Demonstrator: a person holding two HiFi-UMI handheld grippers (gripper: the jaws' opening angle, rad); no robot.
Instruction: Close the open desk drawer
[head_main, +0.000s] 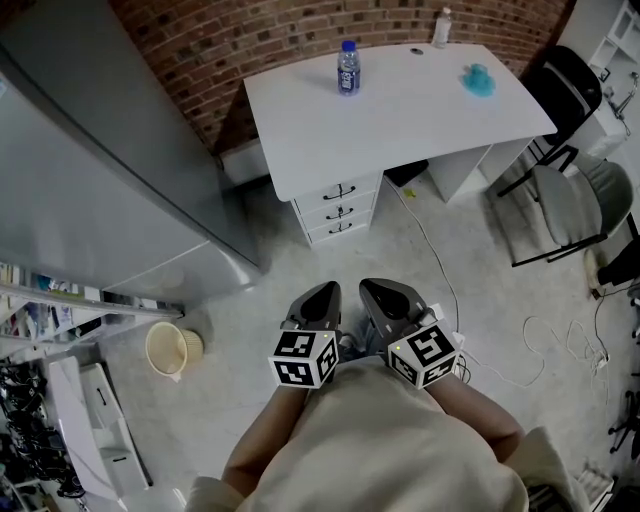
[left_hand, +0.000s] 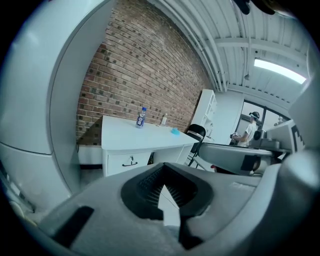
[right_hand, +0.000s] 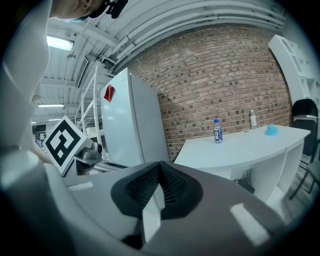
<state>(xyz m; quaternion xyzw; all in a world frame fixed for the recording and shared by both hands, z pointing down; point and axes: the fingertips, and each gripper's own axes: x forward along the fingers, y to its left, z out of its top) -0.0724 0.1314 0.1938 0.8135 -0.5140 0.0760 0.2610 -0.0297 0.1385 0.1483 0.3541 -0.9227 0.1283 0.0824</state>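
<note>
Against the red brick wall (head_main: 230, 40) stands the white curved-top desk (head_main: 400, 115), with three white drawers with black handles (head_main: 340, 211) stacked under its near left corner; from above I cannot tell whether any of them stands out. A clear plastic water bottle with a blue cap (head_main: 348, 68) stands on the desktop. Well apart from the desk, over the grey concrete floor (head_main: 290, 260), the left gripper (head_main: 318, 300) and right gripper (head_main: 383, 297) hang side by side, each with jaws pressed together and empty.
</note>
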